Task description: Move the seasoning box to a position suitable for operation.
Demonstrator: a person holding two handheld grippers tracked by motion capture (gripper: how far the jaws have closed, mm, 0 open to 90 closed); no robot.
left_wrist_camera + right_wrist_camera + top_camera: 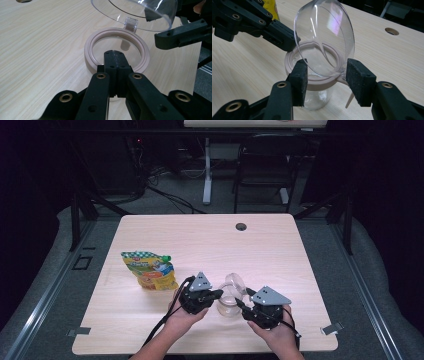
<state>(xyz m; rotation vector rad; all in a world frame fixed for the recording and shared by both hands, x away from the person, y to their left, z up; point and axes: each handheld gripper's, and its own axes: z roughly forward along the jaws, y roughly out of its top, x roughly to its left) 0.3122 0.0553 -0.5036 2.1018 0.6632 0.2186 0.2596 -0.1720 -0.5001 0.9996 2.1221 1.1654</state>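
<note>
Jar base hidden by fingers, lid cropped

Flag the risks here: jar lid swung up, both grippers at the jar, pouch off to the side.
1. The left gripper is shut on the jar's rim alone; a thin one-sided pinch, so the jar may tip or slide.
2. The right gripper straddles the raised clear lid near its hinge; slick curved plastic could slip out or drop shut.
3. The pouch lies apart, so the jar must stay open meanwhile.
</note>
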